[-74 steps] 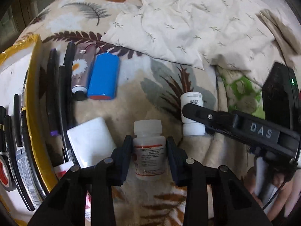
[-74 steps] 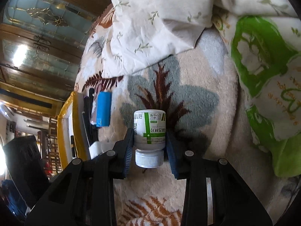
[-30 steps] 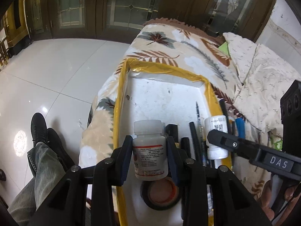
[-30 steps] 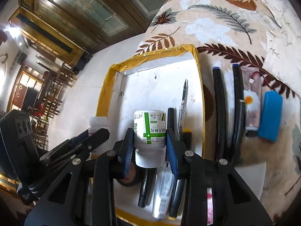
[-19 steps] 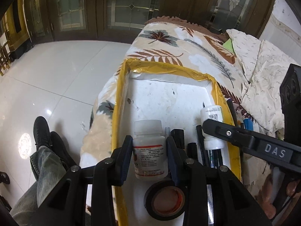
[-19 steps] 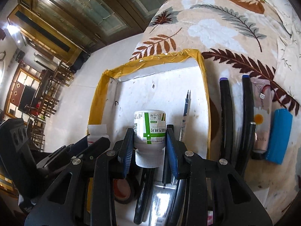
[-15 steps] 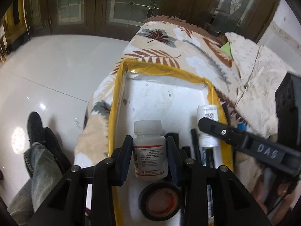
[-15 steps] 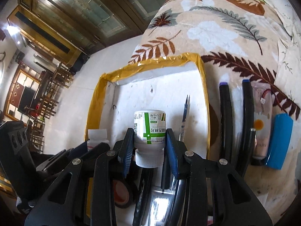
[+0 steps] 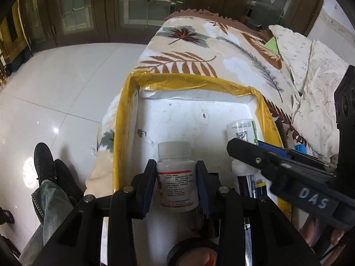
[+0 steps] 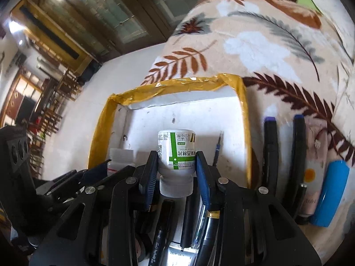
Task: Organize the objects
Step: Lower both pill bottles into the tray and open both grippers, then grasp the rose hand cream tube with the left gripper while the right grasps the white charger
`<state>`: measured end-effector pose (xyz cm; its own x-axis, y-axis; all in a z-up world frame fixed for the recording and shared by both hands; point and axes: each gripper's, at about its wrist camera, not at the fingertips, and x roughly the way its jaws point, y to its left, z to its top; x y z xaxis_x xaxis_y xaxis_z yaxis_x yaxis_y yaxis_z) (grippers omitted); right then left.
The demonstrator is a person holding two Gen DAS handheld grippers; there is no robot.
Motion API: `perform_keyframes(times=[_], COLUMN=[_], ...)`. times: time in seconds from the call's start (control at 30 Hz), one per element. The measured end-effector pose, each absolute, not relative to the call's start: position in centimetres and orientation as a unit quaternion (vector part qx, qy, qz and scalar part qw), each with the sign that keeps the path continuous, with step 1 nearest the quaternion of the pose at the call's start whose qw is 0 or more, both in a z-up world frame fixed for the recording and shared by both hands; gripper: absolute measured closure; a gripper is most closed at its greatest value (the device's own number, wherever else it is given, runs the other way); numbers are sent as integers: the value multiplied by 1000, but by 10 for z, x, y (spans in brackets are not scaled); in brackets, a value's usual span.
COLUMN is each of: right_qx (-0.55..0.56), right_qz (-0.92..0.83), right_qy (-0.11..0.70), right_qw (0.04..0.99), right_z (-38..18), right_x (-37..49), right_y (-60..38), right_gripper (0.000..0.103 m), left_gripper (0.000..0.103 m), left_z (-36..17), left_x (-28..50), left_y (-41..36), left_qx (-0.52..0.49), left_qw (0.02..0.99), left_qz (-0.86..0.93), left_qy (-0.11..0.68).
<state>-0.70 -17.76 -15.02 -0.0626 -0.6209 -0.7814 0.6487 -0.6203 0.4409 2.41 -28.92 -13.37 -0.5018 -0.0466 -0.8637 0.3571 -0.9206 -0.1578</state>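
Note:
My left gripper (image 9: 176,186) is shut on a white pill bottle with a red-striped label (image 9: 176,181), held cap-forward over the white foam tray with yellow-taped rim (image 9: 188,82). My right gripper (image 10: 176,175) is shut on a white bottle with a green label (image 10: 176,153), cap toward me, over the same tray (image 10: 175,84). The right gripper and its bottle (image 9: 241,130) show at the right of the left wrist view; the left gripper's bottle (image 10: 119,157) shows at the left of the right wrist view.
The tray holds a black tape roll (image 9: 193,252) and several pens (image 10: 164,228). Beside it on the leaf-print blanket (image 10: 255,44) lie black markers (image 10: 270,153), a floral tube (image 10: 315,153) and a blue cylinder (image 10: 330,190). A person's shoe (image 9: 44,161) is on the tiled floor at left.
Both grippers carried their bottles from the blanket to above the tray. In the last half second they dropped lower and moved further in over the tray's bare white floor.

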Motion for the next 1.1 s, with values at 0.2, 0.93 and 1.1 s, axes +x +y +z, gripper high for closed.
perform_keyframes(times=[0.2,0.93,1.1], right_qx=[521,548,540], right_qz=[-737,-744,-760], right_qy=[40,-28,2], right_qw=[428,382,361], right_z=[-151,-139,-148], right_x=[-3,21,33], right_y=[-183,9,24], right_gripper=[69,52,52], left_gripper=[66,24,24], left_z=[-132,-116,-105], left_x=[33,102,106], left_y=[-297,-176,-158], left_qx=[458,407,426], left_qw=[100,-2,-26], left_qz=[-863,-864,-875], left_qy=[189,298,227])
